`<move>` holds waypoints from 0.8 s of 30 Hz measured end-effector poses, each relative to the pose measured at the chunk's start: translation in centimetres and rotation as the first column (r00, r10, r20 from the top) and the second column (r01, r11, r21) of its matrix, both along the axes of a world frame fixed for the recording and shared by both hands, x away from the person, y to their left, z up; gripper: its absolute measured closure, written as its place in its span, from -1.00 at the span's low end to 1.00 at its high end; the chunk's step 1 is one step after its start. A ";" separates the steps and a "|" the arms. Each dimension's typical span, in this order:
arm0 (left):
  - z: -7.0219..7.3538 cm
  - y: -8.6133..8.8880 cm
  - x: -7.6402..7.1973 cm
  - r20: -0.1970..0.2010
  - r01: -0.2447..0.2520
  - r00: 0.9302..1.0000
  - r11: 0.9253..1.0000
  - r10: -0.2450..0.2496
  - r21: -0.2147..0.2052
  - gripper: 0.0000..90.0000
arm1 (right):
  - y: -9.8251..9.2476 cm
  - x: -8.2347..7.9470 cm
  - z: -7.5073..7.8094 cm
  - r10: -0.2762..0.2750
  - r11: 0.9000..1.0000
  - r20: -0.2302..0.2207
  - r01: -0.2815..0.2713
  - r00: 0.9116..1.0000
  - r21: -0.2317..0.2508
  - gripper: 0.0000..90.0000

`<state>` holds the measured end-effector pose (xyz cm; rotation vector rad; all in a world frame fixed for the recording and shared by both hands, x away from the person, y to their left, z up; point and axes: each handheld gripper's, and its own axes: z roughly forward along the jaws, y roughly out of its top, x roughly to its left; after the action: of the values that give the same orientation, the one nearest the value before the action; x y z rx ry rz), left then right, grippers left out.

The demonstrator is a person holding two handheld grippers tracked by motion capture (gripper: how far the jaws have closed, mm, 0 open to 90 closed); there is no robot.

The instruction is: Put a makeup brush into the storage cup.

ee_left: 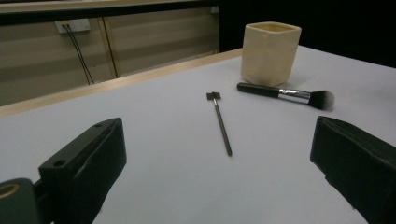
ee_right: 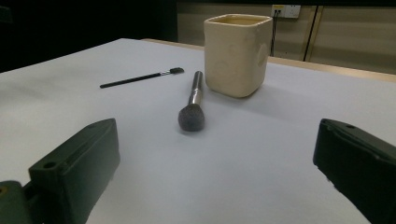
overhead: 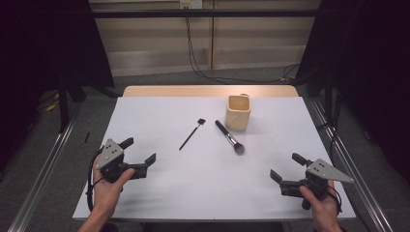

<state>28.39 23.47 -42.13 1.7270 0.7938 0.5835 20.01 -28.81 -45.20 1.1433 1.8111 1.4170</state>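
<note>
The left gripper (overhead: pixel 140 150) and the right gripper (overhead: pixel 285 165) both hold their jaws wide apart, gripping nothing, low over the white table (overhead: pixel 159 193). Ahead of the left gripper lies the thin black brush (overhead: pixel 191 134). Ahead of the right lies the powder brush (overhead: pixel 229 137), its handle end just beside the cream cup (overhead: pixel 238 112).

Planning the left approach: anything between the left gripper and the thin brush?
Nothing: bare white table runs from the left gripper to the thin brush, shown in the high view and between the open jaws in the left gripper view.
</note>
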 end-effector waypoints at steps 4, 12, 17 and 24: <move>0.4 -0.3 0.4 0.006 0.001 1.000 1.000 -0.001 0.000 -0.92 | 0.1 0.0 0.0 0.000 1.000 -0.002 0.000 1.000 0.009 -1.00; 0.7 -1.7 2.0 0.005 0.012 1.000 1.000 -0.012 0.002 -0.92 | 0.0 0.1 0.0 -0.001 1.000 -0.002 0.001 1.000 0.013 -1.00; 0.6 -2.8 3.0 0.004 0.031 1.000 0.999 -0.031 0.019 -0.92 | -0.1 0.0 0.0 -0.007 1.000 -0.002 0.007 1.000 0.005 -1.00; 0.5 -3.9 4.2 -0.006 0.036 0.999 0.999 -0.036 0.008 -0.93 | -0.1 0.1 -0.1 -0.007 1.000 -0.008 0.007 1.000 0.012 -1.00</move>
<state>32.57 19.62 -41.62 1.7478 0.7636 0.5579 20.10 -28.91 -45.26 1.1617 1.8046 1.4226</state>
